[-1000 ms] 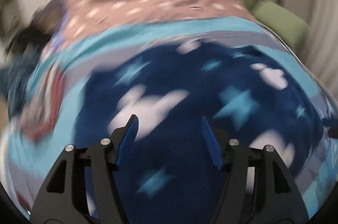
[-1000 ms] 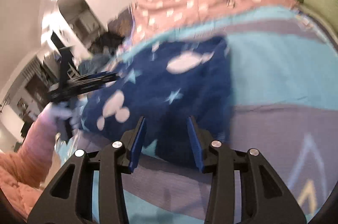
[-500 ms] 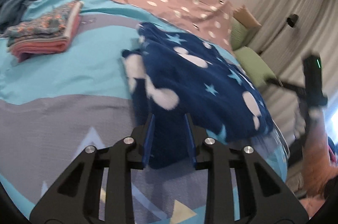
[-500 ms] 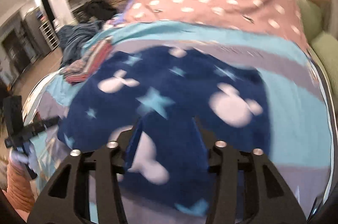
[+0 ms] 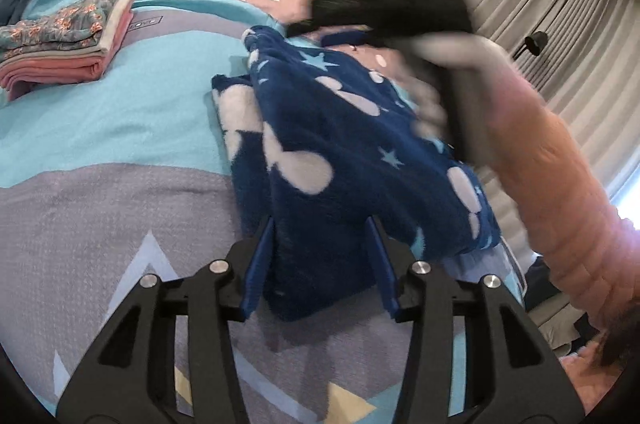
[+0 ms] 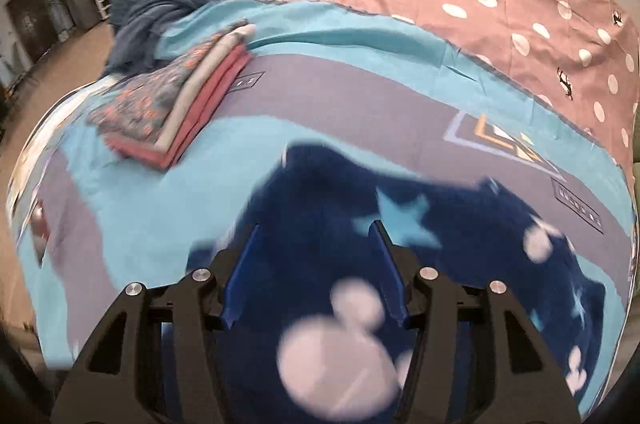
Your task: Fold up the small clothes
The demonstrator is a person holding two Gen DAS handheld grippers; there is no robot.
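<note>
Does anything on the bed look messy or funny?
Yes. The blue fleece garment lies bunched, with one edge doubled under, not flat. Behind the neat folded stack, dark blue clothes sit in a crumpled heap. Nothing looks torn or spilled.

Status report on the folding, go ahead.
Left gripper open, straddling navy fleece garment. Right gripper open above it. Folded stack apart, nothing blocking.

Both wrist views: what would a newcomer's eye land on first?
The navy fleece garment with white shapes and stars, lying mid-bed on the turquoise-and-grey bedspread. The left hand-held gripper straddles its near end, jaws apart. Next, the folded stack beyond it on the left.
</note>
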